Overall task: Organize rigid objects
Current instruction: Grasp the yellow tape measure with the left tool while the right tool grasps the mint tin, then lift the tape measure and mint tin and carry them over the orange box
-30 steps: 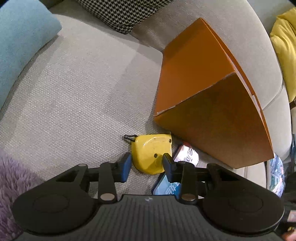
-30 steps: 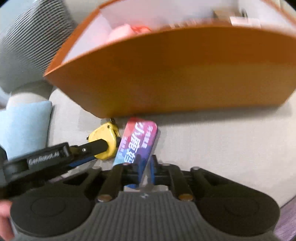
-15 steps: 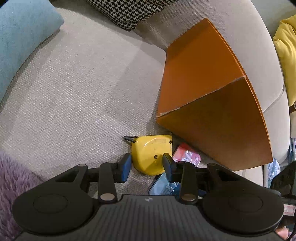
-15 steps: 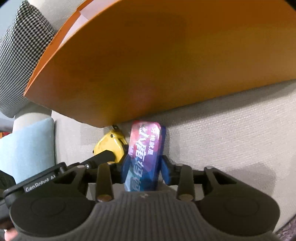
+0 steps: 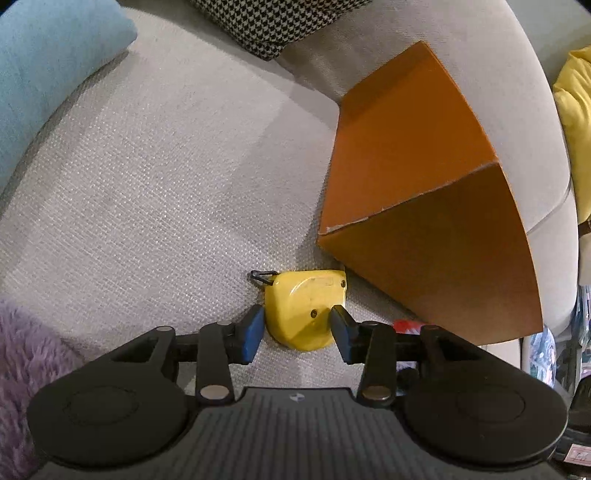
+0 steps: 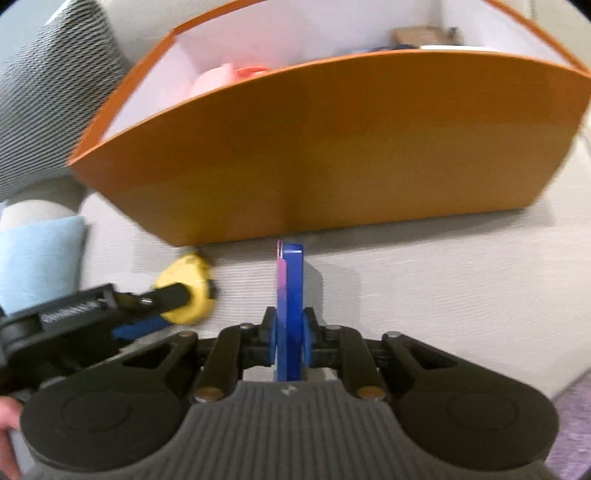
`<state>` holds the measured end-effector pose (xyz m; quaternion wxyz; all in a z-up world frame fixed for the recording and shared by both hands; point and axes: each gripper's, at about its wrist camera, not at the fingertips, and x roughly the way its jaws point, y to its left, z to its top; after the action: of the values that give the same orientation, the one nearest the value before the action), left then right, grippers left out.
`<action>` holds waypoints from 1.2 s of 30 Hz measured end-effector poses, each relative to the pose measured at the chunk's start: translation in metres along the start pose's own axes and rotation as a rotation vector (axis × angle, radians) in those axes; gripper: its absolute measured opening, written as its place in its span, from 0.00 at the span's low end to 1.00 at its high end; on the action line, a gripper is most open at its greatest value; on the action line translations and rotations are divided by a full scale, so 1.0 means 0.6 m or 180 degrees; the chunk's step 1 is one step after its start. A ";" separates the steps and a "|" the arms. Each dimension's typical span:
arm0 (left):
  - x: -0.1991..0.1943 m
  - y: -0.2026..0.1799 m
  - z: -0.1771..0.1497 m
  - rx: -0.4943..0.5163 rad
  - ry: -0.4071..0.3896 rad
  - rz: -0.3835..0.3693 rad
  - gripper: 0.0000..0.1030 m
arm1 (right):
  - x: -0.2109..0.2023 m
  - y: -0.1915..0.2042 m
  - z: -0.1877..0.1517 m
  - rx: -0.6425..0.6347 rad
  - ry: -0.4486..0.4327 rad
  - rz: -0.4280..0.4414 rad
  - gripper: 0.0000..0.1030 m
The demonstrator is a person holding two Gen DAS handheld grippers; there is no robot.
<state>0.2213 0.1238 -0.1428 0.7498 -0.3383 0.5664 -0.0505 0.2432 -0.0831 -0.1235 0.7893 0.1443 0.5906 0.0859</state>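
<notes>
A yellow tape measure [image 5: 304, 314] lies on the grey sofa seat [image 5: 147, 184], close to a corner of the orange box [image 5: 424, 221]. My left gripper [image 5: 297, 325] has its jaws opening on either side of the tape measure; the pads do not visibly press on it. In the right wrist view the left gripper [image 6: 177, 308] reaches in from the left at the tape measure [image 6: 184, 273]. My right gripper [image 6: 290, 339] is closing on a flat blue and pink pack [image 6: 290, 288], held edge-on in front of the orange box [image 6: 332, 147]. The box holds pink and other items.
A light blue cushion [image 5: 55, 74] and a houndstooth cushion [image 5: 277, 22] lie at the back left. A purple fluffy throw [image 5: 22, 350] covers the near left. Yellow cloth [image 5: 572, 129] hangs beyond the sofa's arm on the right. A hand [image 6: 7, 417] shows at the left edge.
The right gripper took the colourful pack off the seat and turned it edge-on, a little higher. The left jaws widened and now straddle the tape measure.
</notes>
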 end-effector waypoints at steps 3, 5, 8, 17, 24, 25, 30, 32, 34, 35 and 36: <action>0.004 -0.005 0.002 0.0003 0.0000 0.0015 0.51 | 0.004 -0.010 0.000 -0.0040 0.0018 -0.0004 0.13; 0.007 -0.009 0.001 0.0027 -0.0024 0.0023 0.51 | 0.007 -0.007 -0.002 -0.0070 0.0007 -0.0003 0.13; 0.010 -0.012 0.001 0.0011 -0.0068 0.0016 0.49 | 0.009 -0.004 -0.002 -0.0148 -0.0027 0.0013 0.13; -0.008 -0.071 -0.024 0.0782 -0.0335 0.0254 0.32 | -0.008 0.029 -0.006 -0.0320 -0.0128 0.0298 0.13; -0.013 -0.111 -0.039 0.1222 -0.0187 0.0124 0.23 | -0.004 0.036 -0.002 -0.0464 -0.0161 0.0408 0.13; -0.013 -0.115 -0.041 0.1265 -0.0192 0.0143 0.23 | -0.002 0.035 -0.002 -0.0467 -0.0149 0.0400 0.13; 0.002 -0.112 -0.040 0.1085 -0.0008 -0.0049 0.21 | 0.012 0.020 -0.002 -0.0320 -0.0048 0.0433 0.13; 0.012 -0.111 -0.041 0.1073 -0.0031 -0.0001 0.22 | 0.014 0.014 -0.001 -0.0273 -0.0041 0.0448 0.13; 0.012 -0.110 -0.042 0.1028 -0.0091 -0.0007 0.22 | 0.016 0.015 -0.001 -0.0266 -0.0039 0.0470 0.13; 0.013 -0.111 -0.042 0.1044 -0.0116 -0.0011 0.22 | 0.017 0.016 -0.001 -0.0273 -0.0039 0.0471 0.13; 0.013 -0.113 -0.042 0.1054 -0.0124 -0.0009 0.21 | 0.018 0.015 -0.001 -0.0273 -0.0039 0.0469 0.13</action>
<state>0.2227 0.0568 -0.1141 0.8061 -0.2119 0.5352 -0.1376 0.2460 -0.0713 -0.1304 0.7899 0.1540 0.5693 0.1681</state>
